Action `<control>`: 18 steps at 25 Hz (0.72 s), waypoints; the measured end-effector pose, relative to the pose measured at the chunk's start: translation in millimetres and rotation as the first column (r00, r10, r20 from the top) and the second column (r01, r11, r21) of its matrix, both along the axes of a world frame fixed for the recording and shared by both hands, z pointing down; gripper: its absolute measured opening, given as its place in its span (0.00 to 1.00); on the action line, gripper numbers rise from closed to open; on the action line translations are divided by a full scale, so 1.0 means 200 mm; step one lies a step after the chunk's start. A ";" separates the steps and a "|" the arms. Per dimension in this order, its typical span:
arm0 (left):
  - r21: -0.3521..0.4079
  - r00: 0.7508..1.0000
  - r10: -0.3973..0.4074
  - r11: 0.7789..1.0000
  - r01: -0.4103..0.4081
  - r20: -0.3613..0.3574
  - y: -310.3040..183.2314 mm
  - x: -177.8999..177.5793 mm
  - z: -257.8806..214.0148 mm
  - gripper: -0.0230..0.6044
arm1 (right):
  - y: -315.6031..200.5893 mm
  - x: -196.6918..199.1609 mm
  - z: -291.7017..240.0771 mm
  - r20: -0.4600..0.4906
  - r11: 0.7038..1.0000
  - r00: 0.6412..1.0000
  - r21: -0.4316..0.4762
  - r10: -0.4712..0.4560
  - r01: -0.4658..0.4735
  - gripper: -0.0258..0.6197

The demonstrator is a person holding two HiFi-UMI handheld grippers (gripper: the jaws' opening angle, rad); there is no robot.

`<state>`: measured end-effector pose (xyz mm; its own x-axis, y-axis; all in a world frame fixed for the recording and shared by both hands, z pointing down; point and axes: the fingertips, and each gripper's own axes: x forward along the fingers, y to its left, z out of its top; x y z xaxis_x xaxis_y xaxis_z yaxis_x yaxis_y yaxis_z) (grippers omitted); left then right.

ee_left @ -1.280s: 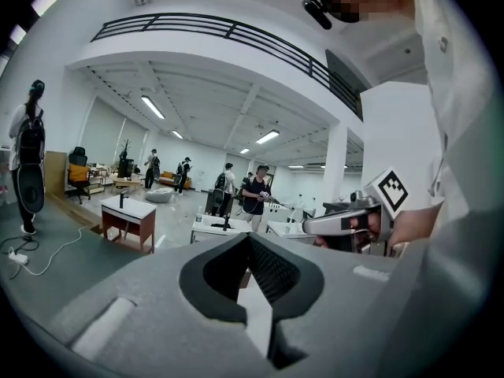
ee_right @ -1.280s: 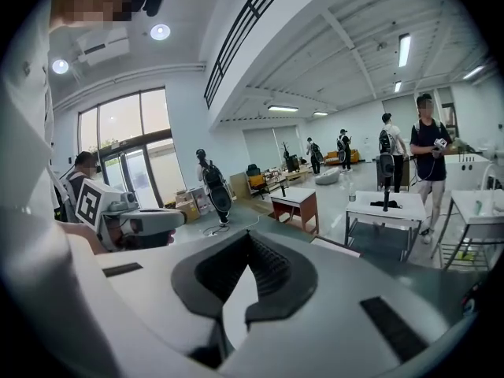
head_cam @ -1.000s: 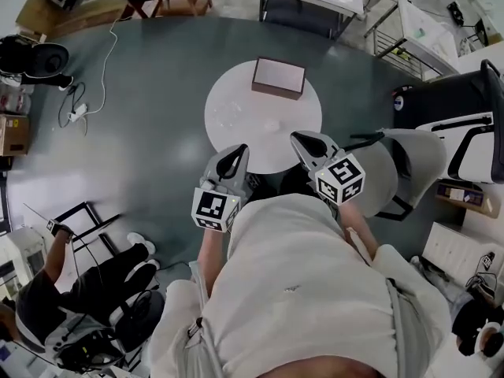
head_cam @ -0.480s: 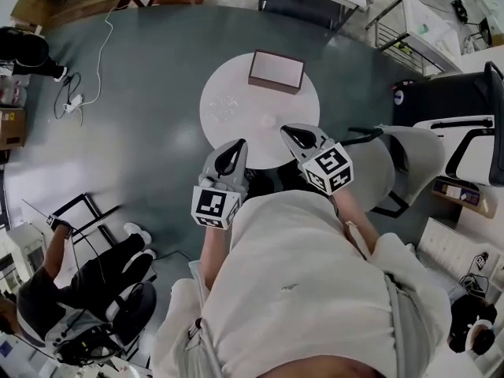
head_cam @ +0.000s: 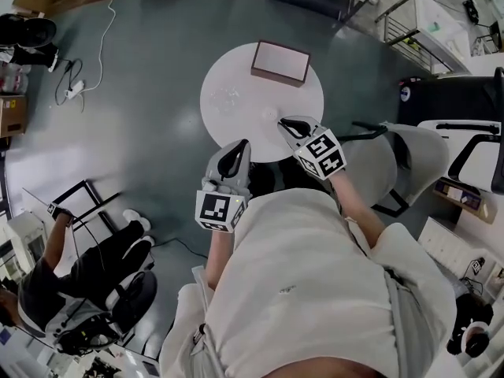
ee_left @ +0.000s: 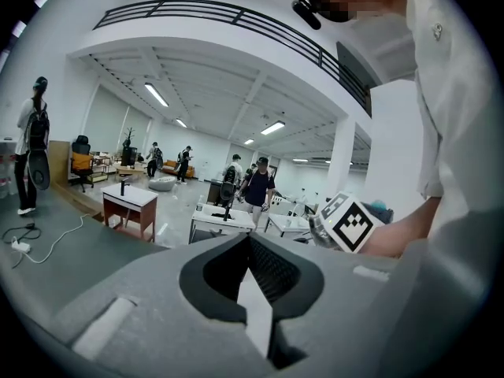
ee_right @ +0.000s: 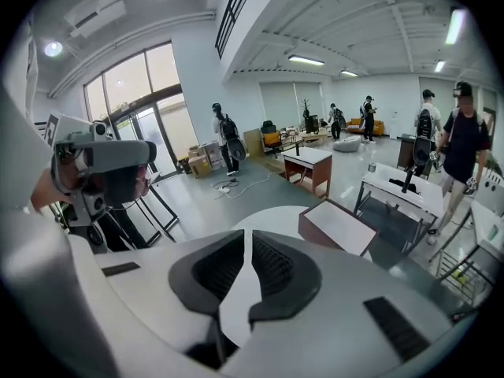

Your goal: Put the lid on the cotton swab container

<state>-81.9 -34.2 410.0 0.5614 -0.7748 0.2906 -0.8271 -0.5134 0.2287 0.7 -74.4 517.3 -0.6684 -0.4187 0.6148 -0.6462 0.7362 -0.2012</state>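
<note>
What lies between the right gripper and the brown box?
Head view: bare white tabletop, with a small pale thing by the right gripper, whose empty jaws have just been opening.

White table (head_cam: 236, 132), grey floor (head_cam: 157, 77), box (head_cam: 279, 60) perhaps brown-sided.

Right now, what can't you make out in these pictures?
- Cotton swab container and lid, head view: just a faint clear patch and a pale dot on the round white table; too small to identify.
- Inside the brown box, head view: its pale top covers it.
- Table, left gripper view: outside the frame.
</note>
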 end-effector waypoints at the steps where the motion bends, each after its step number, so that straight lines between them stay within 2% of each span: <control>1: -0.003 1.000 -0.007 1.000 0.007 0.001 0.01 0.01 0.00 0.04 | 0.00 0.00 0.02 -0.014 1.000 1.000 0.003 -0.008 0.008 0.10; 9: -0.046 0.998 -0.062 0.997 0.061 -0.015 0.09 0.04 0.06 0.04 | -0.02 -0.04 0.29 -0.121 0.993 0.987 -0.045 -0.110 0.105 0.10; 18: -0.094 0.996 -0.088 0.992 0.085 -0.026 0.15 0.05 0.17 0.04 | -0.06 -0.06 0.56 -0.189 0.987 0.971 -0.098 -0.144 0.127 0.11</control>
